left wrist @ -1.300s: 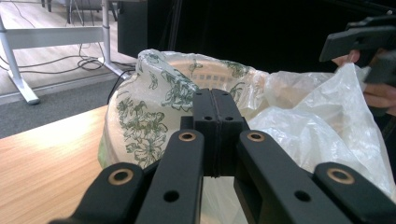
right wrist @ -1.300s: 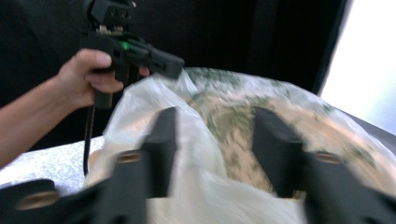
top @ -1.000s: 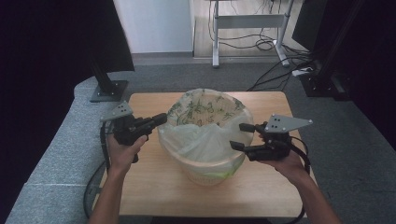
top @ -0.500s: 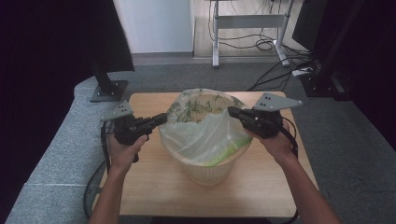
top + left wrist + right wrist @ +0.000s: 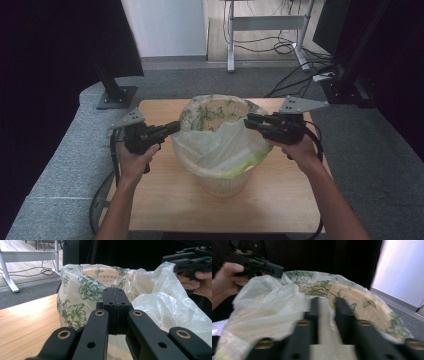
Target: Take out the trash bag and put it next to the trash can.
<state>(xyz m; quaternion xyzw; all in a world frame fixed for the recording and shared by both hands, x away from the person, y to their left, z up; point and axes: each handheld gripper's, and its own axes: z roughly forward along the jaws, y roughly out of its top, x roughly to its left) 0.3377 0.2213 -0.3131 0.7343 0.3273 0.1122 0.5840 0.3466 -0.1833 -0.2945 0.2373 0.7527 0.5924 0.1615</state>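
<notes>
Two-handed job: fitting bag [image 5: 220, 145] over basket [image 5: 225, 185], mid-table.

Left gripper [image 5: 175, 125] at 9 o'clock, jaws shut at the bag edge; can't tell if film is pinched.

Right gripper [image 5: 246, 121] at 2 o'clock, jaws just opened to a narrow gap, film loose between.

Next: regrip the slack, pull it over the rim.

Light wooden table [image 5: 165, 210], bag-lined basket [image 5: 222, 182] standing at its middle.

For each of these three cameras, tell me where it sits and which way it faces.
High view: above the table's near side, looking forward and down; both forearms, left gripper, right gripper.
Left gripper view: on the left gripper, facing the bag-lined basket past its shut jaws.
Right gripper view: on the right gripper, jaws parted, bag between.
All share the basket.
</notes>
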